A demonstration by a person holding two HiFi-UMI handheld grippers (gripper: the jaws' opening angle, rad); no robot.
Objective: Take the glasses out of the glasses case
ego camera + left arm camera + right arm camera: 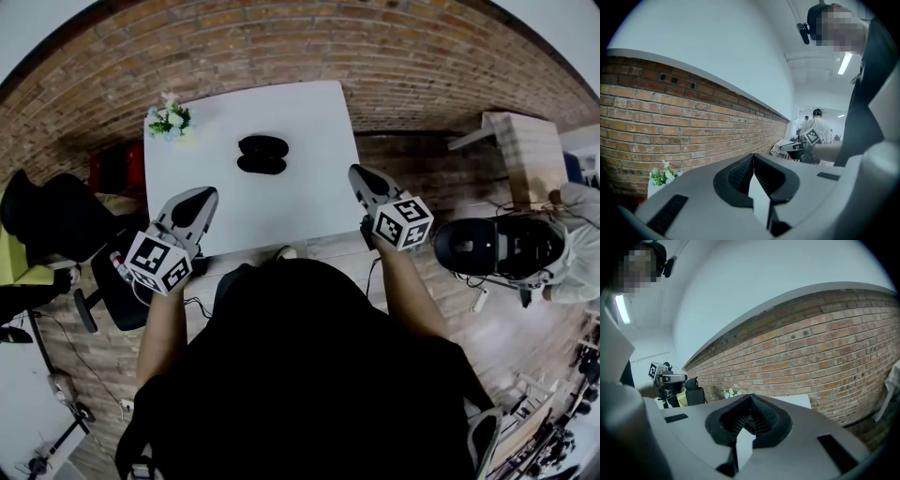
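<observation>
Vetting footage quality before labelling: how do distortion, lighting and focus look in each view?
Head view: heavy fisheye bending, dark corners, glasses case and white table evenly lit, clear. Left gripper view: brick wall curves, ceiling lamp glares. Right gripper view: same curving, soft foreground.

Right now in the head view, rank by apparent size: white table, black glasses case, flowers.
White table, largest by far.
Glasses case and flowers look about alike; I would not rank those two.

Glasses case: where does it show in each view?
Head view: glasses case on the white table, near its middle.
Left gripper view: not in it.
Right gripper view: not in it.
Shared landmark: flowers at the table's corner by the brick wall, in all three.
</observation>
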